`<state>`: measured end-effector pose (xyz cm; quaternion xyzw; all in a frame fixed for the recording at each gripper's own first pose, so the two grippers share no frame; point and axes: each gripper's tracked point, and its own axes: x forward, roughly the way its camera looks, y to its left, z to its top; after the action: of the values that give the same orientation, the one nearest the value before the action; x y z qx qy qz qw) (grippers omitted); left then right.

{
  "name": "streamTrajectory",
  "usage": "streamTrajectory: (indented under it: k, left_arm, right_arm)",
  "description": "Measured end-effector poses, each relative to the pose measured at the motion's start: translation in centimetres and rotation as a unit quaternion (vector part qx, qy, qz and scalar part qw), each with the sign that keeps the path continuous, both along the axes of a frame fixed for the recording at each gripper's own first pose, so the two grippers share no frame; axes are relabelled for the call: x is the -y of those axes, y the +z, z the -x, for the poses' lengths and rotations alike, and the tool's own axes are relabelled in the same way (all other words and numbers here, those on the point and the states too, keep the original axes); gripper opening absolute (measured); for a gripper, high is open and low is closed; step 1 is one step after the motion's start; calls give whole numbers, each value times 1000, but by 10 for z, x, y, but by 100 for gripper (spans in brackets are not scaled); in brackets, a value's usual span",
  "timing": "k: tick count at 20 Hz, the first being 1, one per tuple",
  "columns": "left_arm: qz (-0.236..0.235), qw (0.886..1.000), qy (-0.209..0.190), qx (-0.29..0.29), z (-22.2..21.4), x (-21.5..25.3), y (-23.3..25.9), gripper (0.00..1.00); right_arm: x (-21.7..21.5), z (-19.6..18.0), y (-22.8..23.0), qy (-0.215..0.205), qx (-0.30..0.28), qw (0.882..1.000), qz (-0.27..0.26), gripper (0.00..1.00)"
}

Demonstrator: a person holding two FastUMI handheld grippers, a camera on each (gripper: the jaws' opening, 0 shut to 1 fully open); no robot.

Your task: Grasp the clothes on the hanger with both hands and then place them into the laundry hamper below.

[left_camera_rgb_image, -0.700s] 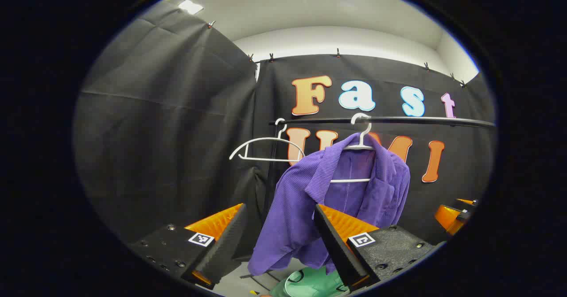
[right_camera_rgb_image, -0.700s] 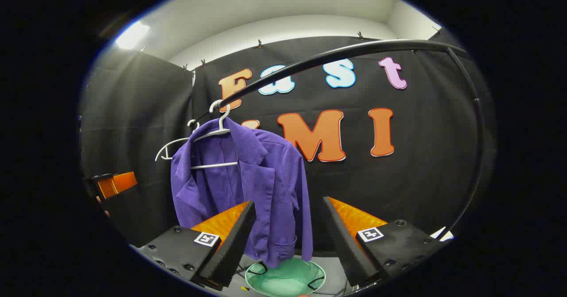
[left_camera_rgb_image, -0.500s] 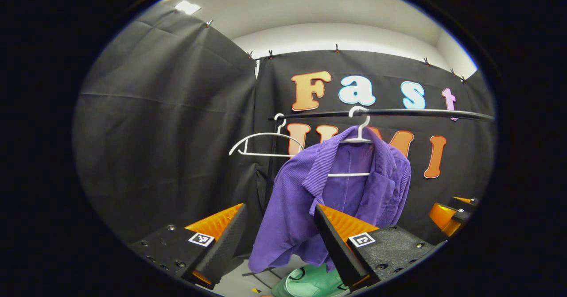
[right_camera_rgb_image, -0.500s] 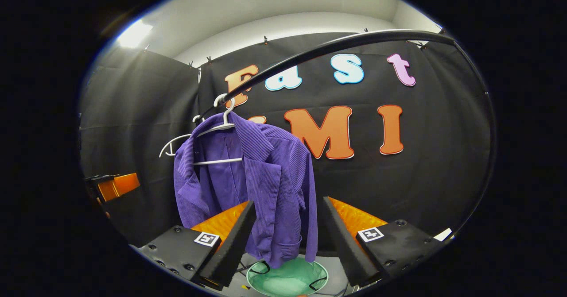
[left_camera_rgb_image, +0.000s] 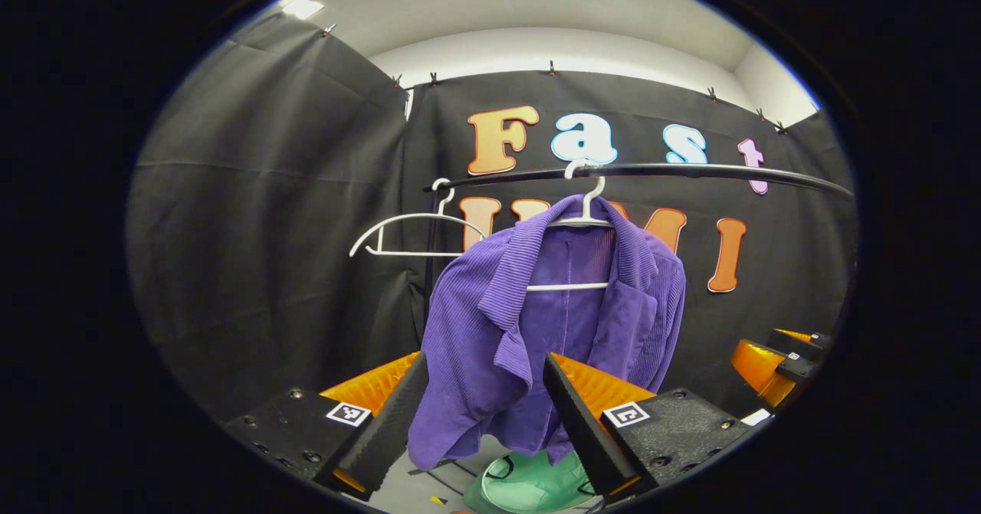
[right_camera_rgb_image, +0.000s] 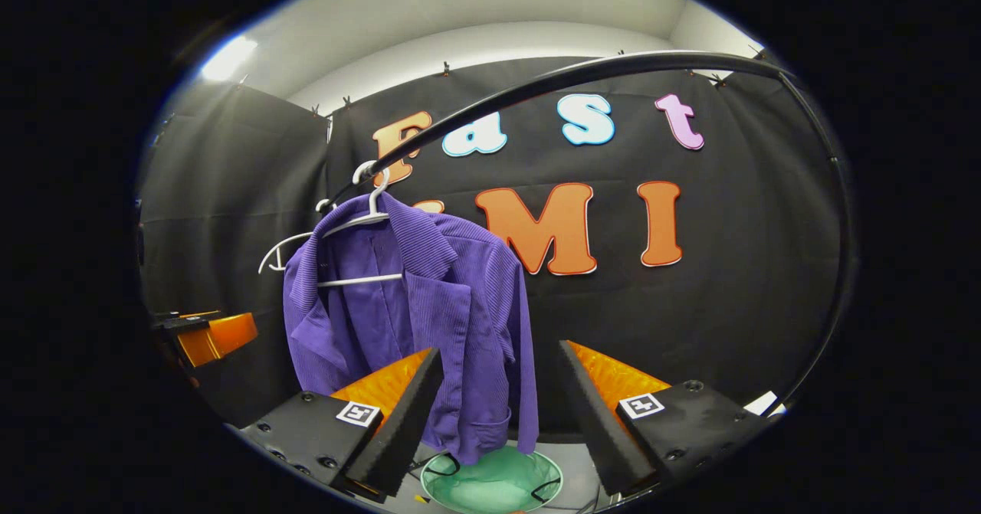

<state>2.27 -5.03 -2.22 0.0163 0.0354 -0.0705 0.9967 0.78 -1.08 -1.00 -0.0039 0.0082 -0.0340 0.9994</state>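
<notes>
A purple ribbed jacket hangs open on a white hanger from a black rail. Below it on the floor stands a green round hamper. My left gripper is open, short of the jacket, whose left front shows between its fingers. My right gripper is open too, in front of the jacket's right sleeve and hem. The right gripper also shows far right in the left gripper view, and the left gripper at the left in the right gripper view.
A second white hanger, bare, hangs on the rail left of the jacket. The rail's upright post stands behind it, and the rail curves down at the right. Black cloth walls close in the booth.
Both grippers have moved a little: in the left gripper view the jacket slid left and now sits between the fingers. Both grippers stay open.
</notes>
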Motion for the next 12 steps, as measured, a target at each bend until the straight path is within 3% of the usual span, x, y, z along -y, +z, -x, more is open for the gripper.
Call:
streamTrajectory:
  k: [4,7,8,9,12]
  left_arm:
    - [7,1000,-23,-8,-12,15,-10,92]
    - [-11,1000,-28,-1,-32,23,-16,95]
    - [-17,1000,-25,4,-39,25,-19,92]
    - [-20,1000,-19,7,-46,25,-23,92]
    - [-31,999,-17,4,-69,30,-41,95]
  right_arm:
    - [2,7,0,-15,-1,1000,4,89]
    - [0,7,-4,-22,-8,1000,10,89]
    - [-1,7,-4,-22,-9,1000,11,89]
    - [-2,6,-5,-23,-10,1000,10,100]
    - [-8,3,-10,-24,-16,1000,8,98]
